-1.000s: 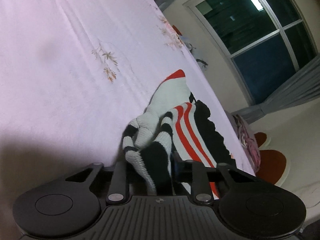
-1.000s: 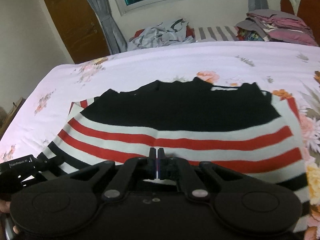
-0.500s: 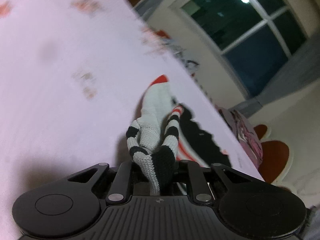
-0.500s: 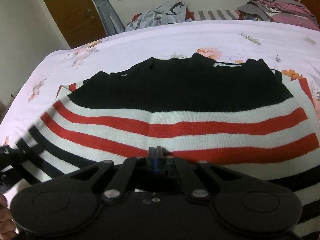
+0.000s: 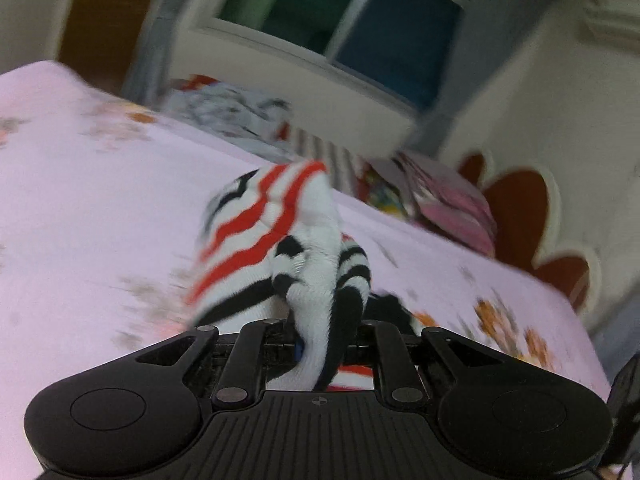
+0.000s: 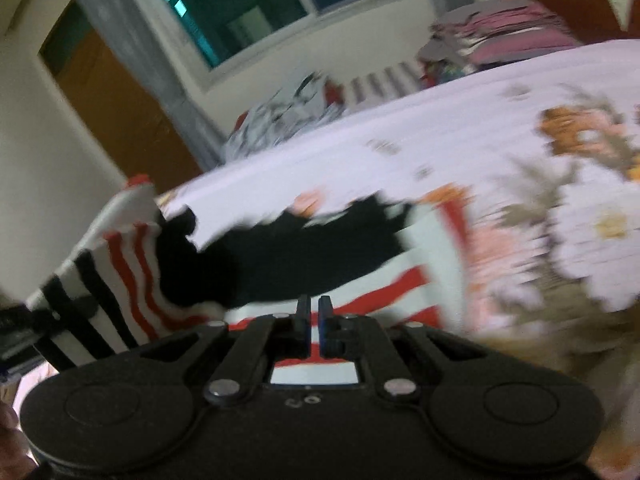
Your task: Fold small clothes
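A small knit sweater (image 6: 304, 264) with a black top and red, white and black stripes lies on the bed. My left gripper (image 5: 326, 332) is shut on a bunched striped edge of the sweater (image 5: 316, 272) and holds it lifted off the sheet. My right gripper (image 6: 314, 312) is nearly closed on the sweater's striped hem, with a thin slit between its fingers. The sweater's left side (image 6: 100, 264) is raised, and the left gripper shows dimly at the right wrist view's left edge (image 6: 16, 328). Both views are blurred by motion.
The bed has a pink floral sheet (image 5: 80, 216). Loose clothes (image 6: 288, 116) and a folded stack (image 6: 500, 32) lie at its far side under the window. A red scalloped headboard (image 5: 532, 216) stands on the right. A wooden door (image 6: 108, 108) is at the far left.
Both grippers have lifted and swung, so the views tilted and blurred. The sweater's left side rose off the bed and is folding over toward the right.
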The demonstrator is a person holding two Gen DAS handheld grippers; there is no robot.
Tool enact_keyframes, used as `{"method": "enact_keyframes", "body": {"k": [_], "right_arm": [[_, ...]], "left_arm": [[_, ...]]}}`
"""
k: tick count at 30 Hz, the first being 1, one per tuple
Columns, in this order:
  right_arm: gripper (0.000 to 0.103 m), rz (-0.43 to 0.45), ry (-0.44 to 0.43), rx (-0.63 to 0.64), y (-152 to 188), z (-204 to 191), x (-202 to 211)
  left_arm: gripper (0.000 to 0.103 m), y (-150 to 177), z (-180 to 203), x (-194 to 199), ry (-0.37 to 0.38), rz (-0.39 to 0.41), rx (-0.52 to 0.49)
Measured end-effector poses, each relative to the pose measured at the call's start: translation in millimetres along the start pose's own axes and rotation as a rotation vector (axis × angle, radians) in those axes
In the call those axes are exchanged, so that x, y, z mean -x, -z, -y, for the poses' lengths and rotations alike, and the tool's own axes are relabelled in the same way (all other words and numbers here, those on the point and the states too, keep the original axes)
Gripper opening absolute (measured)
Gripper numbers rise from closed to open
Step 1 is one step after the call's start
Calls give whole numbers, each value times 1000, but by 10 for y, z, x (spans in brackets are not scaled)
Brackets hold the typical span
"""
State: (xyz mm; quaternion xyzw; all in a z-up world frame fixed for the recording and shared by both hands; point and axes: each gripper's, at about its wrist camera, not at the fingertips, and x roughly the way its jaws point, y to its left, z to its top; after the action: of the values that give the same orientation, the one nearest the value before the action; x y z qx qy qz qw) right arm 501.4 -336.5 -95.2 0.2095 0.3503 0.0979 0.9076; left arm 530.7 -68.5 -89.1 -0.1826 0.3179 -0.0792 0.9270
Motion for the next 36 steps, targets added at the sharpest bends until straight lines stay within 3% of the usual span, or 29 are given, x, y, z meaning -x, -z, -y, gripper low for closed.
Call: {"method": "enact_keyframes", "body": {"k": [3,7,8,9,11,13,16,18,21,24,28,32,35,36], "right_arm": [[5,29,27,-40,-48,301,258],[6,27,42,-105,-22,663,486],[9,20,34,-124,-8,746,534],[17,16,34,-138,9,796,558],[25,11,23,-165,28,891,609],[37,14,3,-193,20,931,597],[45,8,-61,-212,-31,908,545],[45,-20,-113,-206,-68,842,442],[47,-86,-171,-180,-85,656,209],[55,-138,-176,-159,-57,467,-50],[54,-220,-190,-175,8,318,-377],[55,-299,-157,-171,96,150,-635],[53,-322,-138,-117,106,-29,-741],[43,-321,-121,-87,108,-96,-757]], "left_arm": [[15,201,453,-300,2,-108,-87],[17,600,849,-752,-71,-323,-230],[28,667,936,-786,-82,-328,-287],[55,691,1027,-743,-69,-325,-311],[84,710,1157,-641,10,-355,-316],[83,672,1244,-534,34,-354,-335],[70,465,1158,-135,95,-251,-323],[59,273,936,11,66,-172,-312],[50,20,402,69,-37,-93,-248],[49,-124,-136,-71,-107,-107,-160],[49,-75,-464,-370,-90,-181,-141],[49,44,-527,-703,-71,-215,-122],[45,124,-540,-745,-47,-215,-112],[44,151,-517,-791,-43,-212,-120]]}}
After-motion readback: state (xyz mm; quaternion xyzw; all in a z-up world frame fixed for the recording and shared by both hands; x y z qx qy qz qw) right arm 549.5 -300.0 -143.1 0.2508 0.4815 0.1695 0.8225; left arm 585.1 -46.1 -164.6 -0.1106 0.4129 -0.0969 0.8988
